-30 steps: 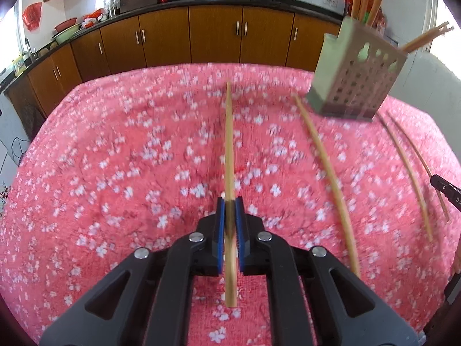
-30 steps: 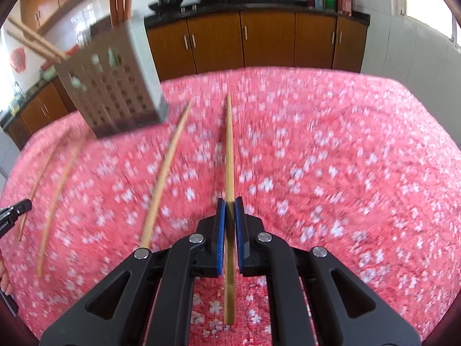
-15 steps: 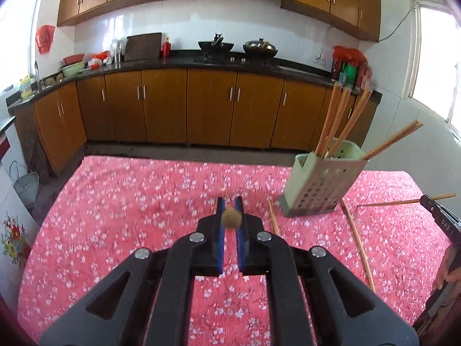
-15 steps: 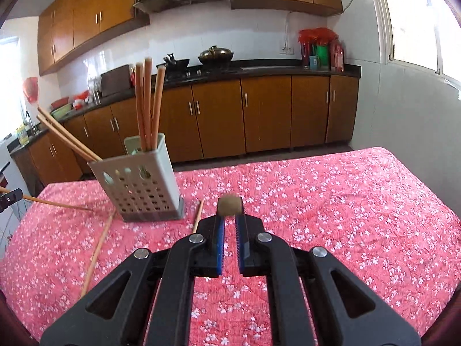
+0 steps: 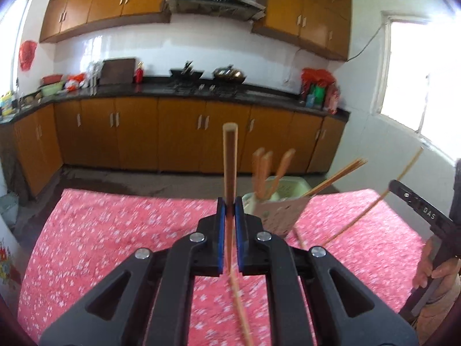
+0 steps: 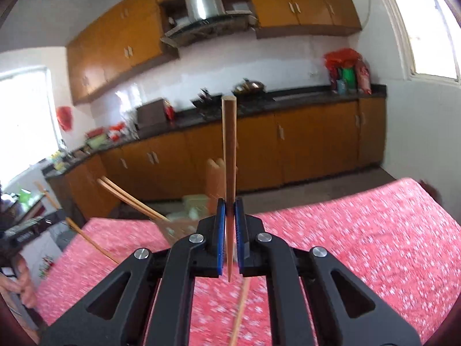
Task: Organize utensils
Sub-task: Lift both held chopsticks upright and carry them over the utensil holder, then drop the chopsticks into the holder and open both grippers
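My left gripper [image 5: 229, 206] is shut on a wooden chopstick [image 5: 230, 161] that stands upright above the table. My right gripper [image 6: 229, 207] is shut on another chopstick [image 6: 229, 150], also upright. The pale perforated utensil holder [image 5: 281, 210] stands just right of the left gripper, with several chopsticks sticking out of it. In the right wrist view the holder [image 6: 184, 219] sits just left of and behind the gripper. The right gripper [image 5: 420, 210] shows at the right edge of the left wrist view with its chopstick [image 5: 374, 201].
The table carries a red flowered cloth [image 5: 115, 230]. A loose chopstick [image 5: 240, 311] lies on the cloth under the left gripper, and another loose one [image 6: 240, 311] lies under the right gripper. Kitchen cabinets [image 5: 173, 135] stand beyond the table's far edge.
Both grippers have lifted their chopsticks off the cloth and tilted them from lying flat to upright. The views have swung up from the table to the kitchen wall.
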Action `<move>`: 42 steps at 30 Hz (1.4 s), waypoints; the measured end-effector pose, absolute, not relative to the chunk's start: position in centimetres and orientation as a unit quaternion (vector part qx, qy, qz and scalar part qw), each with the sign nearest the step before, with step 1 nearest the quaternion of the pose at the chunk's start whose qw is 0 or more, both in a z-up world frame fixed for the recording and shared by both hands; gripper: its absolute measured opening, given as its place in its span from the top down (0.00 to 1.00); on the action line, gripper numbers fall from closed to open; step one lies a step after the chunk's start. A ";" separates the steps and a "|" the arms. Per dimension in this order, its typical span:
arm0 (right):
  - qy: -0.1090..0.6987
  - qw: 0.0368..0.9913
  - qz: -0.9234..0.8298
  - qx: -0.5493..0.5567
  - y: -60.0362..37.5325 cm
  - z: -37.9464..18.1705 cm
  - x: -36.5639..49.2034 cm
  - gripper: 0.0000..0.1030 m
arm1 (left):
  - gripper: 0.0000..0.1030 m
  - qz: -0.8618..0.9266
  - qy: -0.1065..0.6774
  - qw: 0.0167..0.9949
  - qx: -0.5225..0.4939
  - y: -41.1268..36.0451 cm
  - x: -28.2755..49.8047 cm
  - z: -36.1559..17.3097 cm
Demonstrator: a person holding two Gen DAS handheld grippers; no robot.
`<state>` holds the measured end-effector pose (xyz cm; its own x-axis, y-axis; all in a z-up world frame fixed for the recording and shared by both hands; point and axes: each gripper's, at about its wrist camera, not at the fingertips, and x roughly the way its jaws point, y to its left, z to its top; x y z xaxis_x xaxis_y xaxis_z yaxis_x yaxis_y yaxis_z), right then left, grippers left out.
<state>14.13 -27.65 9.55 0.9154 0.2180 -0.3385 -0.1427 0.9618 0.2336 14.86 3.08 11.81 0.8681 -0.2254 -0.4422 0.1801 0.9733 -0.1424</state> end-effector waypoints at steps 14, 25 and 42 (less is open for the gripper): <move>0.080 0.989 0.091 0.091 -23.7 14.3 17.5 0.93 | 0.92 -0.096 0.100 0.986 -0.093 -2.7 18.8 19.1; 0.133 0.984 0.086 0.078 -22.4 11.0 21.3 0.92 | 0.92 -0.087 0.149 0.981 -0.095 -3.9 23.8 14.5; 0.167 0.982 -0.005 0.091 -28.6 9.7 17.6 0.62 | 0.66 -0.027 0.157 0.983 -0.094 2.7 17.9 13.3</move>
